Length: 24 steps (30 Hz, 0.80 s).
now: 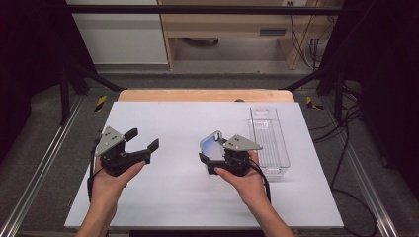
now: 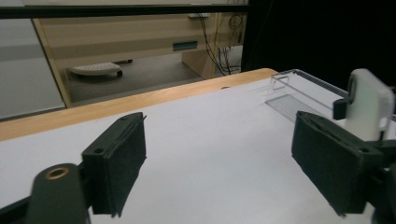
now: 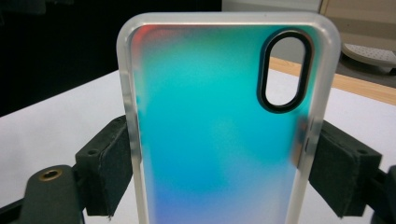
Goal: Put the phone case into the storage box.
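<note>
A phone case [image 3: 219, 126] with a frosted rim, a blue-green iridescent back and an oval camera cut-out stands upright between the jaws of my right gripper [image 1: 213, 155], which is shut on its two long edges. In the high view the phone case [image 1: 211, 144] is held just above the white table, left of the clear tray. From the left gripper view the phone case [image 2: 371, 105] shows at the far right, white edge on. My left gripper [image 1: 144, 139] hovers over the left half of the table, open, with nothing between its pads [image 2: 122, 161].
A clear plastic tray [image 1: 269, 140] lies lengthwise at the right side of the white table top [image 1: 173, 187], close beside my right hand. The tray [image 2: 299, 95] is seen past the left gripper's right jaw. A wooden table edge [image 1: 205, 95] runs along the back.
</note>
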Each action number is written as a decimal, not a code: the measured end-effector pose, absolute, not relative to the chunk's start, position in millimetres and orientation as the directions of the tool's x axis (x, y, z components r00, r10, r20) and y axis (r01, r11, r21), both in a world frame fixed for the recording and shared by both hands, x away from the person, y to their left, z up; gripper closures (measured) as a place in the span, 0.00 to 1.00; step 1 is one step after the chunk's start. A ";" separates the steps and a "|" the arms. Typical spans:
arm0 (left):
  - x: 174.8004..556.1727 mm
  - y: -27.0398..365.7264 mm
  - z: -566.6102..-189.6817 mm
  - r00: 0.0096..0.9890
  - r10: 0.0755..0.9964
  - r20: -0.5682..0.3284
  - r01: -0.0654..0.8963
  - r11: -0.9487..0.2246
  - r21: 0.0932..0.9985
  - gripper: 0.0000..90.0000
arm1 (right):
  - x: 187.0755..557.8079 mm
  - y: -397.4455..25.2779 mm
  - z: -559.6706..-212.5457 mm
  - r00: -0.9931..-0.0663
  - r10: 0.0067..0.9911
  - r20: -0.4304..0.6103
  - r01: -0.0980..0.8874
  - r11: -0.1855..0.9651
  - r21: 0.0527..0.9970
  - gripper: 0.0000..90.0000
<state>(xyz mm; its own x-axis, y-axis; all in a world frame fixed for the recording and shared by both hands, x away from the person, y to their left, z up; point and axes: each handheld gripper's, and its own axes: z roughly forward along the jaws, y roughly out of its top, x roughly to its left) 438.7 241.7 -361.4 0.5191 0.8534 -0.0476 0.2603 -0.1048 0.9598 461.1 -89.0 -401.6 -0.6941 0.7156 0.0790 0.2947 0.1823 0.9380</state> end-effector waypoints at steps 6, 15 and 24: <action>438.2 253.9 -406.1 0.475 0.874 -0.100 0.302 -0.055 0.952 0.15 | 466.4 -98.5 -398.3 -0.693 0.712 0.115 0.318 0.159 0.935 0.20; 427.2 252.7 -442.7 0.438 0.898 -0.037 0.233 -0.074 0.970 0.10 | 473.0 -107.1 -390.2 -0.683 0.719 0.127 0.314 0.133 0.940 0.20; 423.8 254.8 -448.6 0.464 0.885 -0.044 0.228 -0.071 0.971 0.04 | 477.4 -105.4 -380.2 -0.646 0.750 0.143 0.306 0.083 0.949 0.20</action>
<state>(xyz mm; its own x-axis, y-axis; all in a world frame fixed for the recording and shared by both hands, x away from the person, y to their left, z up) 423.8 254.8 -448.6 0.4644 0.8845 -0.0437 0.2276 -0.0715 0.9711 477.4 -105.4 -380.2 -0.6456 0.7502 0.1428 0.3057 0.0826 0.9485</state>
